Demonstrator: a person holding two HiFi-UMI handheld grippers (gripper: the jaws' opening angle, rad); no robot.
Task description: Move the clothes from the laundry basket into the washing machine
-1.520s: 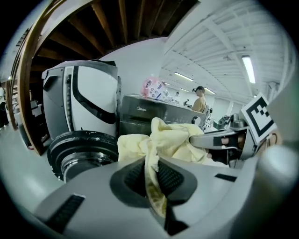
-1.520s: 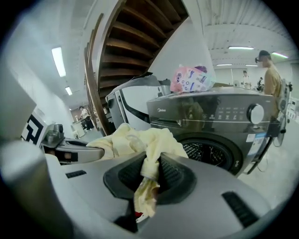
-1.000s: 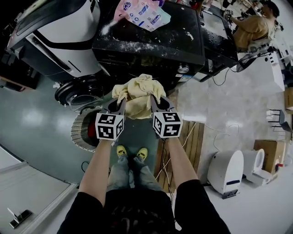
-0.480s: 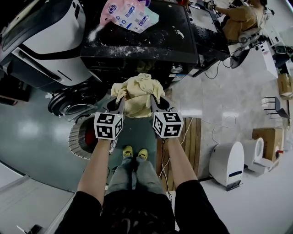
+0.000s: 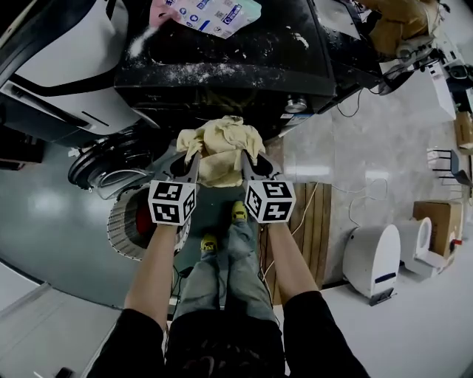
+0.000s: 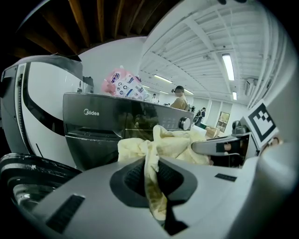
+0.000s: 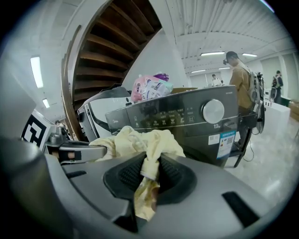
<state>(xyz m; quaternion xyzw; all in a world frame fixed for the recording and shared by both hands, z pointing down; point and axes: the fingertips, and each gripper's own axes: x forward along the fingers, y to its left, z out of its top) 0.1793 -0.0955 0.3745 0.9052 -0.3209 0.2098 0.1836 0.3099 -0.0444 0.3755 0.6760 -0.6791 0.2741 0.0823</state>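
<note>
We've got the left gripper (image 5: 191, 164) and right gripper (image 5: 247, 164) both clamped on the yellow cloth (image 5: 222, 144), mid-frame right in front of the black washer (image 5: 222, 66). A round door (image 5: 107, 166) hangs open to the left, basket (image 5: 124, 221) below it. There's a detergent bag (image 5: 207, 11) up top, white machine (image 5: 74, 52) upper left, pallet (image 5: 314, 236) at right.

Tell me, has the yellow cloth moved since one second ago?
Yes. The yellow cloth has come a little nearer the front of the black washing machine, which now looks larger.
</note>
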